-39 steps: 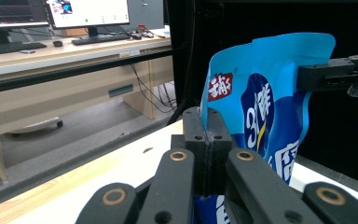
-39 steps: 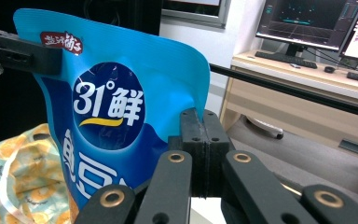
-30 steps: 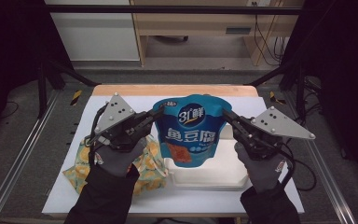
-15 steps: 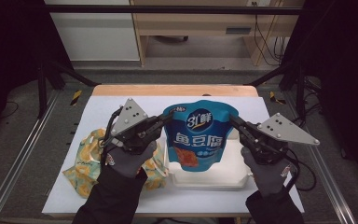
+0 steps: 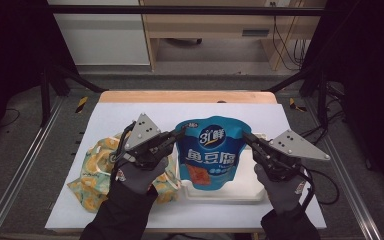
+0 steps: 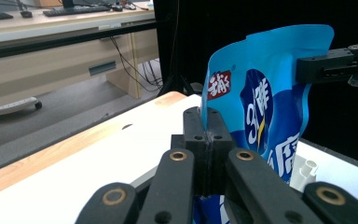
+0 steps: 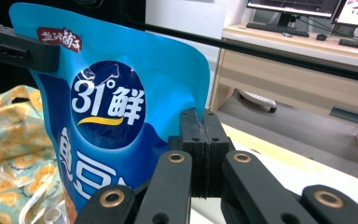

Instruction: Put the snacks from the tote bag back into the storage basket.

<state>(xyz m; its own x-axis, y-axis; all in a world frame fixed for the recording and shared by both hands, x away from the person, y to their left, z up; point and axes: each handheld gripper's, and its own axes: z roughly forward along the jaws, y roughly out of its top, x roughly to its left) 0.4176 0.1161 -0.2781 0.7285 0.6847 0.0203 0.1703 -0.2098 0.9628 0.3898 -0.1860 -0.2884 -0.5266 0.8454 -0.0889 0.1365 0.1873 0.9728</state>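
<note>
A blue snack pouch [image 5: 211,152] with white lettering hangs upright over a white tray [image 5: 252,189] at the table's middle. My left gripper [image 5: 181,133] is shut on the pouch's left edge [image 6: 206,112]. My right gripper [image 5: 244,136] is shut on its right edge [image 7: 199,109]. In the left gripper view the right gripper's jaws clamp the pouch [image 6: 261,102] at the far side. In the right gripper view the left gripper's jaws hold the pouch [image 7: 116,107] near its top left corner.
A crumpled yellow and teal patterned bag [image 5: 96,170] lies on the white table cover [image 5: 130,112] at the left, under my left forearm. A small white plastic piece [image 6: 306,169] sits in the tray. Metal frame rails [image 5: 20,170] run along both table sides.
Both grippers have carried the pouch slightly right and lower over the tray. The left gripper has moved off the patterned bag toward the middle.
</note>
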